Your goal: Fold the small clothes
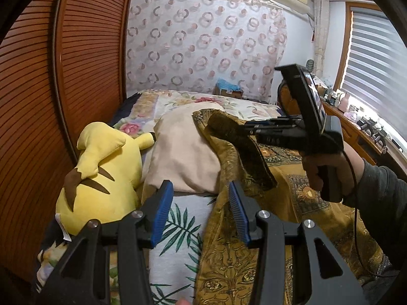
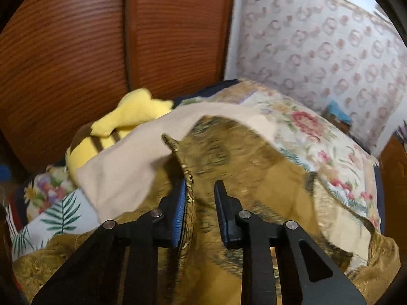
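A gold-brown patterned cloth (image 1: 254, 241) lies spread over the bed, with a dark strip of it (image 1: 244, 152) lifted. My right gripper (image 1: 244, 127) holds that strip up, seen from the side in the left wrist view. In the right wrist view the cloth (image 2: 254, 178) is blurred, a hem edge (image 2: 187, 175) lies against the left blue pad, and the right gripper (image 2: 199, 195) shows a gap between its jaws. My left gripper (image 1: 201, 195) is open and empty above the cloth's left edge. A beige garment (image 1: 183, 152) lies beyond it.
A yellow plush toy (image 1: 101, 175) lies at the bed's left beside the brown louvred wardrobe doors (image 1: 63, 76). A leaf-print sheet (image 1: 178, 241) and a floral quilt (image 1: 203, 101) cover the bed. A wooden desk (image 1: 356, 132) with small items stands right under the window.
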